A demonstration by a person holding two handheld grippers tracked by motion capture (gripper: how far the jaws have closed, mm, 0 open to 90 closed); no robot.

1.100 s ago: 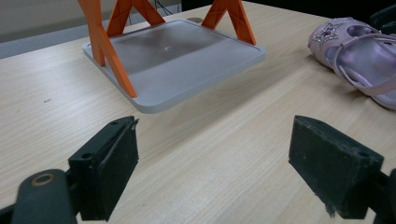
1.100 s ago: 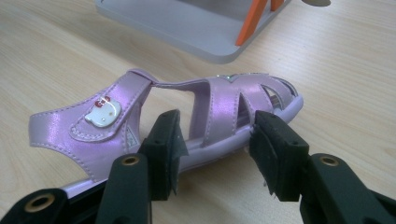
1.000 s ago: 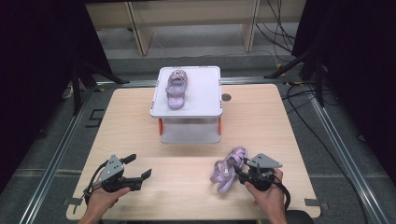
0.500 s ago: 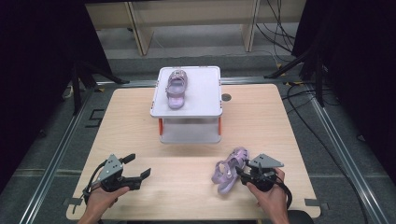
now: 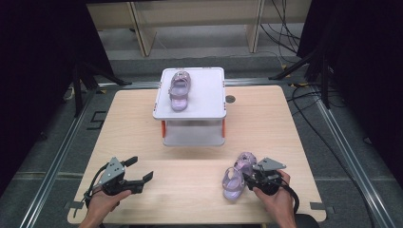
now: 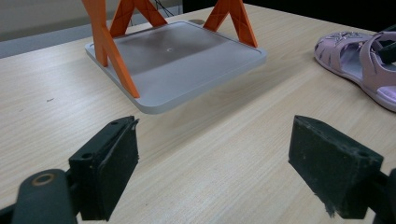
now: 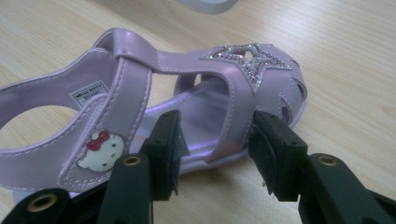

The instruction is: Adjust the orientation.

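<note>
- The left gripper point(image 5: 135, 172) sits at the lower left of the high view, held by a hand point(image 5: 102, 204) low over the table point(image 5: 133, 123); its jaws stand wide apart with nothing between them.
- In the left gripper view only bare wood lies between the two black pads point(image 6: 109, 172).
- At upper centre of the high view a white stand point(image 5: 209, 102) on orange legs carries one purple sandal point(image 5: 178, 90).
- A second purple sandal point(image 5: 237, 175) lies at lower right of centre, on the table.
- The right gripper point(image 5: 247, 176), at lower right, is at this sandal's side; in the right gripper view its half-closed jaws straddle the strap beside the glitter star point(image 7: 250, 59), one pad inside the sandal; whether they press I cannot tell.
</note>
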